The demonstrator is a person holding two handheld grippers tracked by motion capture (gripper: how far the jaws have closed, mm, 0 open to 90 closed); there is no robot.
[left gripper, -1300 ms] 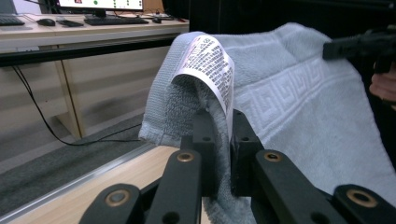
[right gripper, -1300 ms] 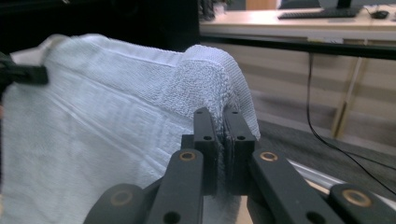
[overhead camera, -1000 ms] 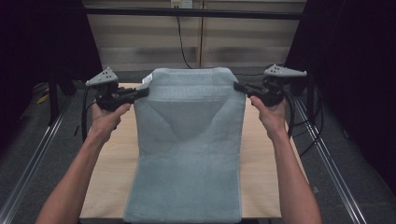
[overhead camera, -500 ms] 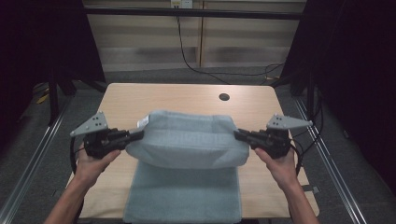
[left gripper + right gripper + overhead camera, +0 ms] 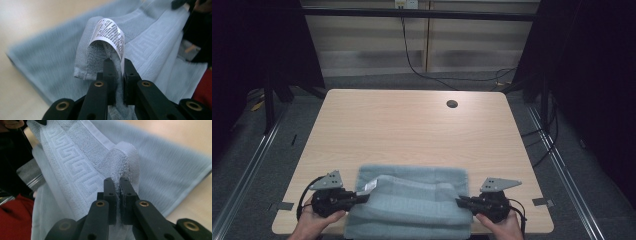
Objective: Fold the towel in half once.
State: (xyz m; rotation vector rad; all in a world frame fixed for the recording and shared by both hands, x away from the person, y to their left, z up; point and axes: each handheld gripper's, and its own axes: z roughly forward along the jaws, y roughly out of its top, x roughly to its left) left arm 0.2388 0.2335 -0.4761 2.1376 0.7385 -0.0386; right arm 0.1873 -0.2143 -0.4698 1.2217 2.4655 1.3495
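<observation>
Currently, from my remote seat, I list left to right. Left gripper [image 5: 362, 198]: near edge of the table [image 5: 412, 125], jaws narrow, pinching the towel's left corner; my hand [image 5: 312, 225] is cut off by the bottom of the high view. Care label [image 5: 110, 37]: curls over that corner, print too small for me to read. Towel [image 5: 412, 200]: light blue, lying folded over on the table's near edge, its front hem cut off; the far parts blur in both gripper views. Right gripper [image 5: 460, 202]: jaws narrow, clamped on the right corner. Change: a second ago I held the towel high and hanging full length; both grippers have since come down towards me, and the upper half now lies over the lower.
</observation>
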